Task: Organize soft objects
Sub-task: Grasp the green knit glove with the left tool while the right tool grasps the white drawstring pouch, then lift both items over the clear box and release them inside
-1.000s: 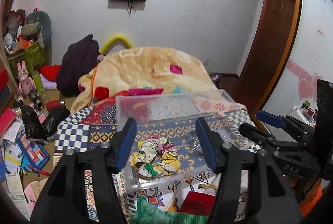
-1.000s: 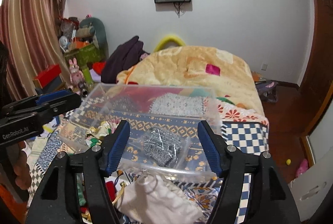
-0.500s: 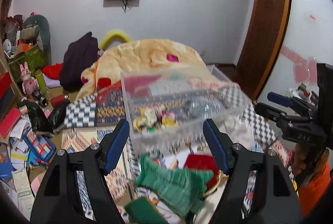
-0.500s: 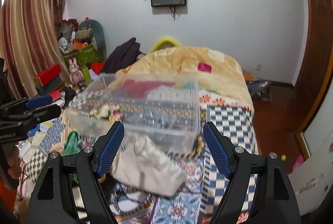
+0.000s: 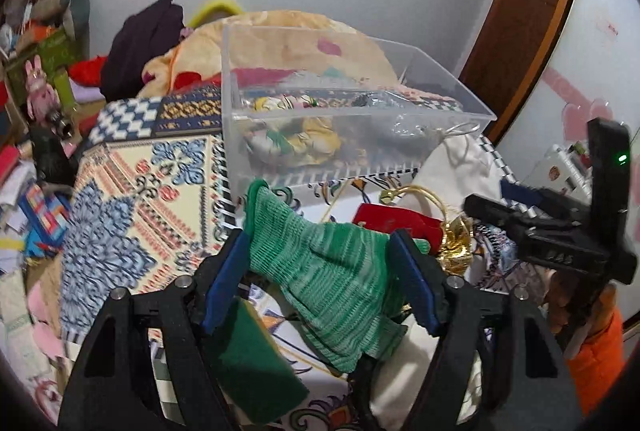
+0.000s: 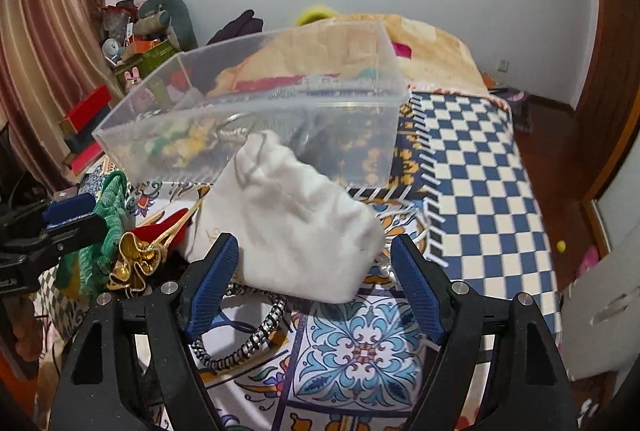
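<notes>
Left gripper (image 5: 320, 281) jaws apart astride green knit (image 5: 332, 283); right gripper (image 6: 314, 285) apart before white pouch (image 6: 296, 227), beaded bracelet (image 6: 248, 343) only in right view

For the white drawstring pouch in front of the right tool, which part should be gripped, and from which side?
Grip the white pouch across its plump near end, coming straight forward from the viewer's side. The right tool already has open jaws flanking that end. The cinched neck with its cord lies against the clear bin, so that end looks more awkward.
</notes>
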The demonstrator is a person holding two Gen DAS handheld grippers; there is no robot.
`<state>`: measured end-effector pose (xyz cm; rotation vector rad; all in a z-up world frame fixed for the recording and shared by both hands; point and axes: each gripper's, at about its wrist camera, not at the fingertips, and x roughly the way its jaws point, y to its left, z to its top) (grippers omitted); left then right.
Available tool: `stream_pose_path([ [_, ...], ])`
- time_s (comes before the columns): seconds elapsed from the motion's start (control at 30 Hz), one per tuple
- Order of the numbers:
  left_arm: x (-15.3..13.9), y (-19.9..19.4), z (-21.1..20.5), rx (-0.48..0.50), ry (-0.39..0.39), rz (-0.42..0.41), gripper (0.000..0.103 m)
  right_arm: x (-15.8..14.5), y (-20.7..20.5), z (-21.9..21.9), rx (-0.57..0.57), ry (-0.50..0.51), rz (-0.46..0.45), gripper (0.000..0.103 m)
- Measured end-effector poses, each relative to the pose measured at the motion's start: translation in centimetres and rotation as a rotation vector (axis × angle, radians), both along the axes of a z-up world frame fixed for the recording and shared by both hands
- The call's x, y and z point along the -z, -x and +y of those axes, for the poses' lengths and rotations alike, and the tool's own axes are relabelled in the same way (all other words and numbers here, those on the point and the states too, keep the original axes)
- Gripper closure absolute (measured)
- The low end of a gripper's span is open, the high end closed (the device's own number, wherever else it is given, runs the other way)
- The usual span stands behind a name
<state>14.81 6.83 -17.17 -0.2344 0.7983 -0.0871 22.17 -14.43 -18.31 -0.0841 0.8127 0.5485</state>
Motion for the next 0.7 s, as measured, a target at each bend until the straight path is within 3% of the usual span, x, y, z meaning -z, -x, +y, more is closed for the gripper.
stream_pose_path([
  [0.23,0.5,-0.4,-0.4,0.034,0.03,0.016,0.077,0.2,0.2,0.1,-0.006,0.002,-0.002,0.058],
  [0.33,0.7,-0.3,-0.6,0.035,0.017,0.016,0.088,0.1,0.3,0.1,-0.007,-0.001,-0.01,0.071],
  [0.5,-0.2,0.5,-0.7,0.032,-0.014,-0.005,0.096,-0.7,0.8,0.1,-0.018,-0.003,-0.04,0.084],
  [0.7,-2.3,1.5,-0.3,0.016,-0.026,-0.059,0.098,-2.7,1.9,-0.1,-0.028,-0.018,-0.104,0.085],
])
